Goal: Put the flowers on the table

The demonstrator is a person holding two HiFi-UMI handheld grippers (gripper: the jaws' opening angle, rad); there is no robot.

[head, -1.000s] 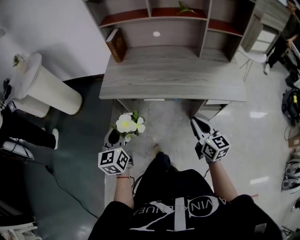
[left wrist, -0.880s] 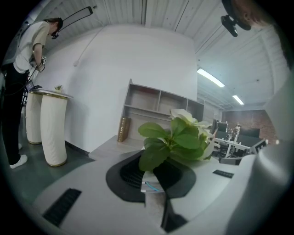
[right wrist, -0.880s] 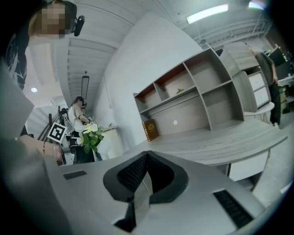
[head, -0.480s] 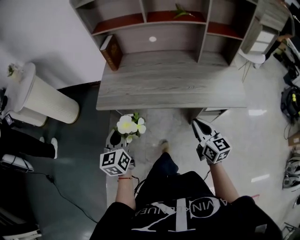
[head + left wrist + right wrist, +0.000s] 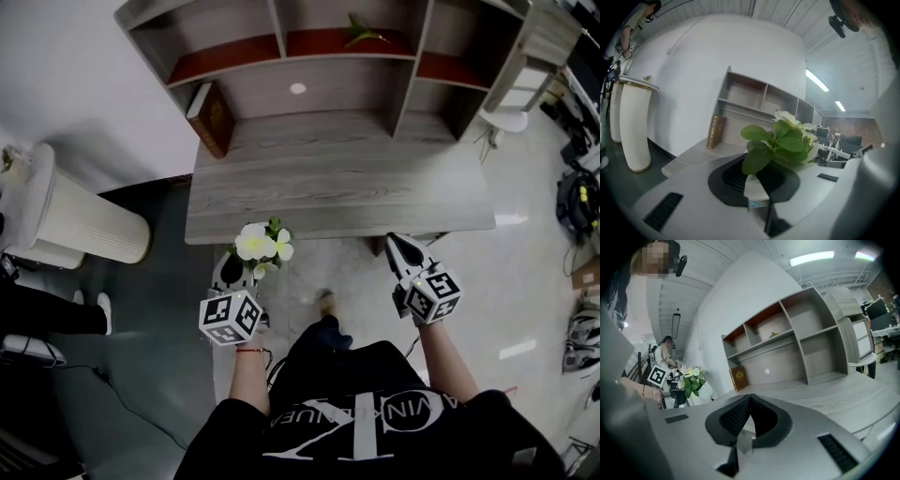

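White flowers with green leaves point(image 5: 261, 246) stand up out of my left gripper point(image 5: 236, 270), which is shut on their stem just short of the front edge of the grey wooden table point(image 5: 337, 178). In the left gripper view the leaves point(image 5: 776, 143) rise from between the closed jaws, white petals behind them. My right gripper point(image 5: 401, 251) is shut with nothing in it, at the table's front edge on the right. The right gripper view shows its jaws point(image 5: 749, 404) meeting at the tips, with the flowers point(image 5: 692, 379) off to the left.
A brown book point(image 5: 210, 117) leans at the table's back left under a shelf unit point(image 5: 309, 42). A sprig of green point(image 5: 361, 30) lies on the middle shelf. A white ribbed pedestal point(image 5: 70, 220) stands on the floor to the left. A white chair point(image 5: 506, 117) is at the right.
Both grippers have come closer to the table; the flowers, held all along, have reached its front edge. The jaws have not changed.
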